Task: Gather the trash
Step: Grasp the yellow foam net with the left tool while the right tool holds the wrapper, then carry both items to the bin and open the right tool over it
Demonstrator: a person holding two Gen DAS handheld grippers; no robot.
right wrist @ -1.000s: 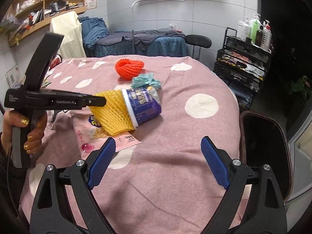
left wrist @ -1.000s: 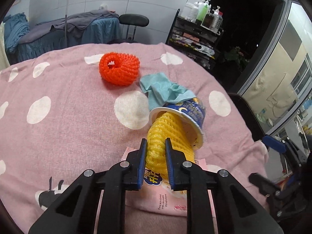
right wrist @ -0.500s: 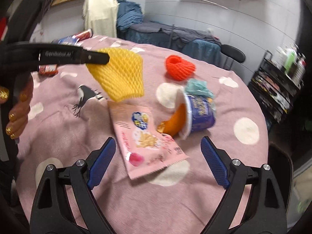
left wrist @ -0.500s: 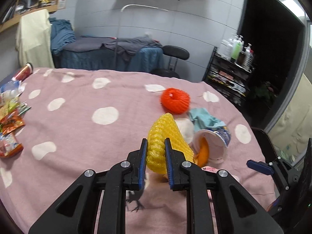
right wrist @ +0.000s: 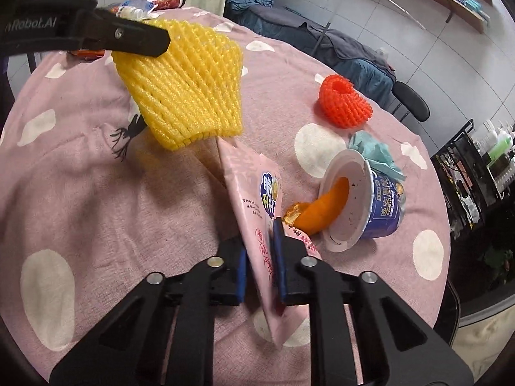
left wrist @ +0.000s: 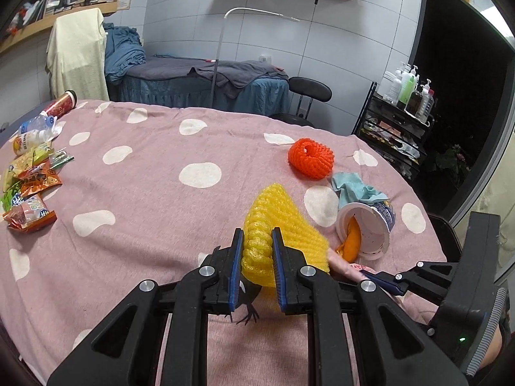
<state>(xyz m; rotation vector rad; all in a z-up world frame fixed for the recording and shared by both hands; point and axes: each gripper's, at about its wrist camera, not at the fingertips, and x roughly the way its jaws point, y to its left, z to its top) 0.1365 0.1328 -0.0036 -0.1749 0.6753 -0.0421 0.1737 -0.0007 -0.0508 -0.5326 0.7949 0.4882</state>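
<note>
My left gripper (left wrist: 256, 251) is shut on a yellow foam fruit net (left wrist: 273, 222) and holds it above the pink dotted tablecloth (left wrist: 145, 193); the net also shows in the right wrist view (right wrist: 186, 90). My right gripper (right wrist: 261, 251) is shut on a pink snack wrapper (right wrist: 254, 199), lifted on edge. Beside it a blue-and-white paper cup (right wrist: 363, 199) lies on its side with an orange peel (right wrist: 322, 209) spilling out. A crumpled teal tissue (right wrist: 373, 151) and an orange-red foam net (right wrist: 344, 103) lie behind the cup.
Several snack packets (left wrist: 29, 186), a plastic bottle (left wrist: 32, 128) and a red can (left wrist: 61, 103) lie at the table's far left. A black stool (left wrist: 309, 90), a covered bed (left wrist: 199, 77) and a trolley of bottles (left wrist: 405, 109) stand beyond the table.
My left gripper has pulled the yellow net out of the cup and lifted it back. My right gripper has come down and shut on the pink wrapper, tilting it up.
</note>
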